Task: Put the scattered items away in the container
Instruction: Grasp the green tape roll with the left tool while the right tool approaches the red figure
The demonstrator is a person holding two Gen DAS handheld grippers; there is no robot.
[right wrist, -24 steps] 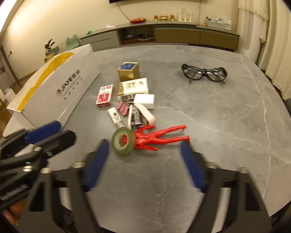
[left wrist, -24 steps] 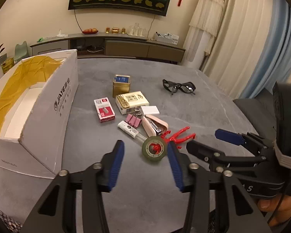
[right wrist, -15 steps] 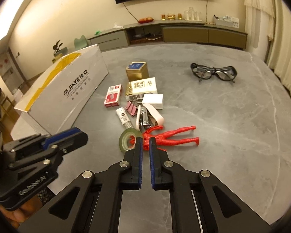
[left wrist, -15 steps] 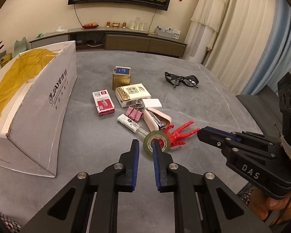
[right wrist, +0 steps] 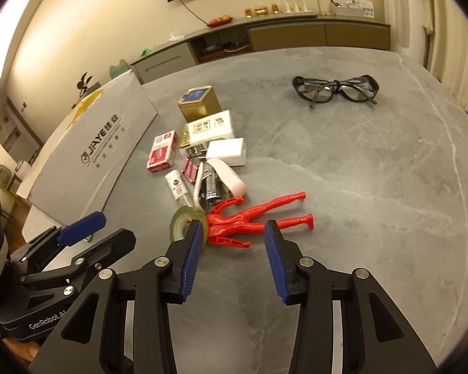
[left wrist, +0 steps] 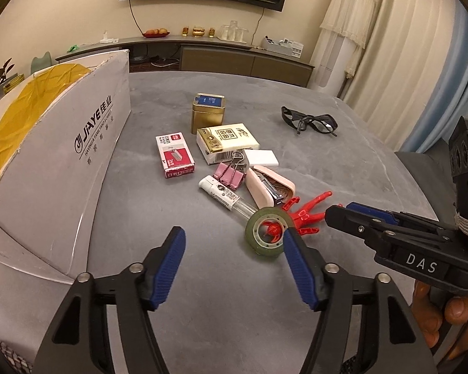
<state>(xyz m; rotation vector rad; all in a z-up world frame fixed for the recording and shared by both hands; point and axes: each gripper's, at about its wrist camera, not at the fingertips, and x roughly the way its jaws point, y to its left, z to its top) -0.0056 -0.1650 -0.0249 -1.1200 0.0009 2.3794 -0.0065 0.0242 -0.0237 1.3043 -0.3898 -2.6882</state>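
Both your grippers are spread wide and holding nothing: the left gripper (left wrist: 232,260) at bottom centre of its view, the right gripper (right wrist: 234,257) low in its own. The green tape roll (left wrist: 266,232) leans on the red figure (right wrist: 249,218), with the stapler (right wrist: 216,180) touching. Grab either one and you'll likely drag the other along. The cardboard box (left wrist: 62,143) waits at left, so mind its wall when you carry.

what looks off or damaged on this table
The cardboard box has a ragged, torn top edge and yellow tape across its inside. The tape roll stands on edge against the red figurine, whose arm shows through its hole. Nothing looks spilled.
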